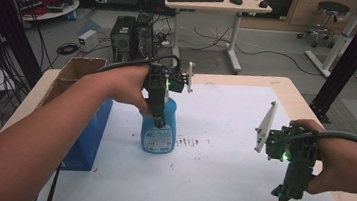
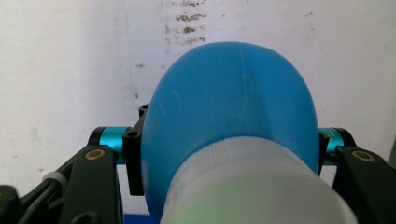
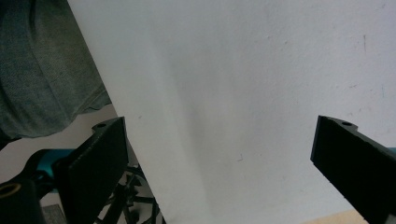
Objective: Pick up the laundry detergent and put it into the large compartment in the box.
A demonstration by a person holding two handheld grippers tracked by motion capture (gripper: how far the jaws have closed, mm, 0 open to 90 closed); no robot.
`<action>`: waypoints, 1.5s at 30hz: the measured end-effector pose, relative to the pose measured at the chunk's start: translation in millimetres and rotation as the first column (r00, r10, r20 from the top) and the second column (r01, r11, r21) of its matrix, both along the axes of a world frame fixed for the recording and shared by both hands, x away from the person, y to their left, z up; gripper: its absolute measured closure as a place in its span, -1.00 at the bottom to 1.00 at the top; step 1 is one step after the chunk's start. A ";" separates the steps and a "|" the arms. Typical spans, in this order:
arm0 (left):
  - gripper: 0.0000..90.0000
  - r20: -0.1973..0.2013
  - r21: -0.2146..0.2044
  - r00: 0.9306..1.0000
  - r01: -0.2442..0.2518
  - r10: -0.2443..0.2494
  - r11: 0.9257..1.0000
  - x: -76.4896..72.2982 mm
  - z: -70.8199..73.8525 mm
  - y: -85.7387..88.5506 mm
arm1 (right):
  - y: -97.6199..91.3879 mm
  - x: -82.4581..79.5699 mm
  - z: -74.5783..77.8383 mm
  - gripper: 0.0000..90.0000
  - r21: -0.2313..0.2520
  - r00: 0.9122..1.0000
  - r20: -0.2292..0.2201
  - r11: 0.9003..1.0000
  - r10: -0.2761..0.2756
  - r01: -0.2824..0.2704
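A blue plastic bottle (image 1: 159,133) with a white label stands upright on the white sheet near the table's middle. My left gripper (image 1: 158,119) comes down on it from above, its jaws shut on the bottle's upper part. In the left gripper view the blue bottle (image 2: 233,102) bulges between the two black fingers (image 2: 133,158) of the left gripper (image 2: 228,154), with its pale neck closest to the camera. My right gripper (image 1: 287,193) hangs over the sheet at the right, pointing down. In the right gripper view the right gripper (image 3: 224,158) stands wide open with nothing between its jaws.
An open cardboard box (image 1: 76,69) with a blue side (image 1: 89,136) stands at the table's left edge, just left of the bottle. Brown stains (image 1: 187,141) mark the white sheet (image 1: 217,195). Beyond the table are a desk (image 1: 217,4) and computer towers (image 1: 123,37).
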State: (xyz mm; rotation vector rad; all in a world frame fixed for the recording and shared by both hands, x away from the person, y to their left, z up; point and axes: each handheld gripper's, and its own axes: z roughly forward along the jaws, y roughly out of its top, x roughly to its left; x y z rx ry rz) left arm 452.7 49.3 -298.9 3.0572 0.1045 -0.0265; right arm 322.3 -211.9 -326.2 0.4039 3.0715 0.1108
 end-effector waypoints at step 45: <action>-0.12 0.063 -0.031 0.952 -0.298 0.300 0.954 -23.0 166.6 83.7 | 9.8 -3.7 3.0 -0.92 0.012 0.999 0.008 0.999 0.035 -0.035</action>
